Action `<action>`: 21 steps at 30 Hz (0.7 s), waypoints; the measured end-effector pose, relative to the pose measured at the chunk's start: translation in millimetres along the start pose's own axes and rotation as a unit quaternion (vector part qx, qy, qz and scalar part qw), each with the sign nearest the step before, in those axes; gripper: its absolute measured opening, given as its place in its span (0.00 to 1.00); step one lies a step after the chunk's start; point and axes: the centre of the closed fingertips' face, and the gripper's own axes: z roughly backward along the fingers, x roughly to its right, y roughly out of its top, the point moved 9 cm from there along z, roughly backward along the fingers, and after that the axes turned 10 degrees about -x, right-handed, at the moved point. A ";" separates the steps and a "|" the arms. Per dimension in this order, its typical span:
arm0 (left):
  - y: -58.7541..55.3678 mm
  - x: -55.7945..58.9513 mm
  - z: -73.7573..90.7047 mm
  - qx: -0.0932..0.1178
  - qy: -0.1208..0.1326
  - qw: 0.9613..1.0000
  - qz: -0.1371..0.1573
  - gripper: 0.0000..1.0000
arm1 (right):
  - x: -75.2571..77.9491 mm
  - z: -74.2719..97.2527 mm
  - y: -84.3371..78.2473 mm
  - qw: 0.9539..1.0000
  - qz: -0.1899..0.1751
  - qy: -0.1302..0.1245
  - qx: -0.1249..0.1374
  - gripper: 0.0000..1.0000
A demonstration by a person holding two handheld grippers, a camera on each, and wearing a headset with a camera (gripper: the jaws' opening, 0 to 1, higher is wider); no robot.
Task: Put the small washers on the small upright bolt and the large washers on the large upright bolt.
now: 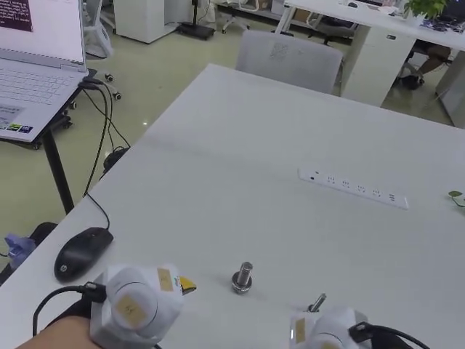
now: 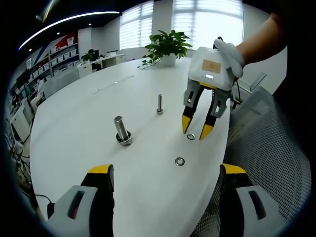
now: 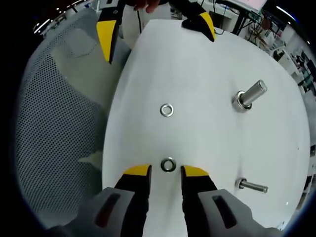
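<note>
Nearest, by the near edge of the table [image 1: 240, 145], the right gripper [image 3: 166, 172] is held low w/ its jaws part open, one on each side of a washer [image 3: 168, 165]. The washer is not pinched yet, so nothing is held. The left gripper [image 2: 166, 170] is held wide open & empty, well apart from the right one. A second washer [image 3: 167, 109] is seen lying flat btw. the two grippers.

A bit farther, the small bolt [image 1: 317, 302] is seen standing up. The big bolt [image 1: 243, 278] is stood to its left & a little farther, w/ rings at its foot that look like washers. Far off, a power strip [image 1: 354, 187] is laid on the table, & a chair [image 1: 289, 58] is parked past the far edge.

What could go wrong: the washer is thin & flat on a smooth top, so it could be pushed away or flicked out when the jaws are shut. It could also be knocked off the near edge, which is close by. The wrong bolt could be picked too, as the washer's size cannot be told.

The gap on each side of the washer is given by the right gripper view. A side look at those tips, low by the table, is given by the left gripper view. How the bolts stand side by side is best given by the head view.
</note>
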 end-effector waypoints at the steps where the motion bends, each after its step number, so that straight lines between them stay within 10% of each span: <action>1: 0.0 -0.1 0.0 0.000 0.000 1.000 0.000 0.88 | 0.4 0.6 0.8 1.000 0.000 -0.001 0.004 0.25; 21: 0.1 -0.2 -0.9 0.003 -0.001 1.000 0.005 0.86 | 1.9 0.0 8.7 1.000 0.001 -0.007 -0.028 0.15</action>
